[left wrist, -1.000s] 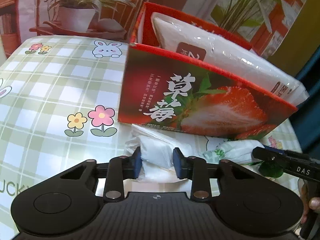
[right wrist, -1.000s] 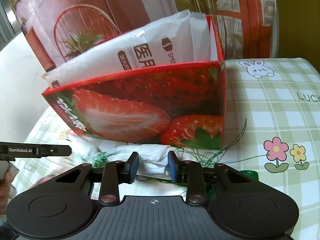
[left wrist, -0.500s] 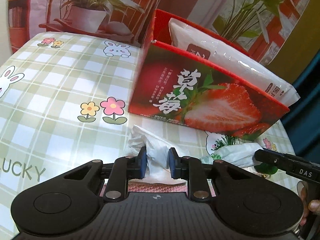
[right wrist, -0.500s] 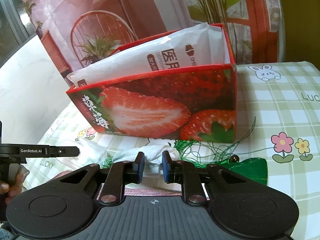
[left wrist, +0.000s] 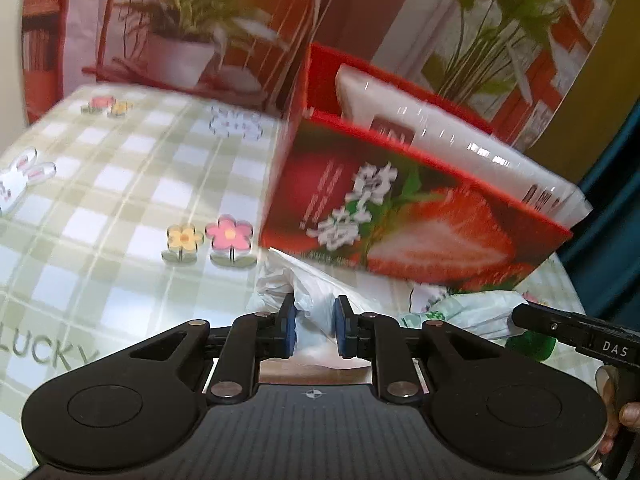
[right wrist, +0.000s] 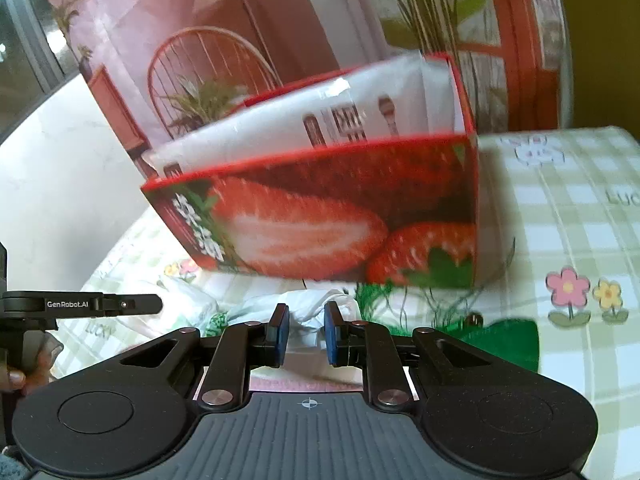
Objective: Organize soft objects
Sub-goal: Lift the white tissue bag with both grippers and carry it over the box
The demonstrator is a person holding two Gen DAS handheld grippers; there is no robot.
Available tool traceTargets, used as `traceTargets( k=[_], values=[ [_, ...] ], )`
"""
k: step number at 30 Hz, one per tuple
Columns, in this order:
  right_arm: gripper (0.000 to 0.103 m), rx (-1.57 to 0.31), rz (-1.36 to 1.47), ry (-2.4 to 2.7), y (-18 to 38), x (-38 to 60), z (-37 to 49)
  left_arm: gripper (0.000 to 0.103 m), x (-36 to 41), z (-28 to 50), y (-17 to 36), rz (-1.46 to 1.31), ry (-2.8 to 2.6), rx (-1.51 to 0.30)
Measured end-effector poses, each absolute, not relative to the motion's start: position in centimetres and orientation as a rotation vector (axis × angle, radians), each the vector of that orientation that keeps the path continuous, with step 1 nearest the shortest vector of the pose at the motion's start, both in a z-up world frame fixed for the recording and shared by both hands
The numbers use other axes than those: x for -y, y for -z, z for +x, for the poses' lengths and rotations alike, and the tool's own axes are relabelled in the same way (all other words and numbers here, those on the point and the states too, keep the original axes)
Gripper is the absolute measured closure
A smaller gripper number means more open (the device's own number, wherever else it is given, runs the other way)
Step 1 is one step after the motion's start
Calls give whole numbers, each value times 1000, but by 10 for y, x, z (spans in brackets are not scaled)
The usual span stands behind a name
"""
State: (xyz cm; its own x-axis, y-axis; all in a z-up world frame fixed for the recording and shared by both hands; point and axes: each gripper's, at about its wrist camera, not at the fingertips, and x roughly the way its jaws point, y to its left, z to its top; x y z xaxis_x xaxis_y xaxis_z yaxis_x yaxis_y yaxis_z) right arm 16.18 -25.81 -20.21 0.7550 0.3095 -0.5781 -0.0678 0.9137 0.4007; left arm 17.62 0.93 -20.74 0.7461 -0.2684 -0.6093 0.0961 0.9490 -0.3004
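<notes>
A red strawberry box [left wrist: 400, 216] stands on the checked tablecloth with a white plastic pack [left wrist: 452, 148] inside it; both also show in the right wrist view, the box [right wrist: 340, 216] and the pack [right wrist: 312, 120]. My left gripper [left wrist: 315, 330] is shut on a crumpled white plastic bag [left wrist: 312, 300] in front of the box. My right gripper [right wrist: 305, 334] is shut on a white bag with green print [right wrist: 304, 312], also seen from the left wrist [left wrist: 468, 312]. Both bags are held slightly above the table.
A green net pouch [right wrist: 500, 336] with loose strings lies right of my right gripper. Potted plants [left wrist: 180, 52] stand behind the table. The tablecloth [left wrist: 100, 208] stretches left of the box. The table's right edge is near the box.
Both grippers have closed on their bags and lifted back and up from the table. The box looks farther and lower in both views.
</notes>
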Motion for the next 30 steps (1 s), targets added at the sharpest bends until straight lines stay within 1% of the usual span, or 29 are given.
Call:
traceTargets(
  k=[6, 11, 15, 21, 30],
  values=[
    [86, -612, 345, -239, 176, 258, 160, 83, -13, 165, 174, -251, 218, -575],
    [86, -529, 326, -265, 144, 261, 157, 83, -13, 155, 139, -223, 239, -447],
    [86, -450, 304, -285, 119, 261, 156, 83, -11, 157, 117, -234, 252, -381],
    [86, -397, 259, -260, 94, 269, 168, 83, 0, 174, 99, -275, 283, -330],
    [86, -335, 191, -183, 68, 286, 200, 83, 15, 231, 86, -335, 299, -317]
  ],
)
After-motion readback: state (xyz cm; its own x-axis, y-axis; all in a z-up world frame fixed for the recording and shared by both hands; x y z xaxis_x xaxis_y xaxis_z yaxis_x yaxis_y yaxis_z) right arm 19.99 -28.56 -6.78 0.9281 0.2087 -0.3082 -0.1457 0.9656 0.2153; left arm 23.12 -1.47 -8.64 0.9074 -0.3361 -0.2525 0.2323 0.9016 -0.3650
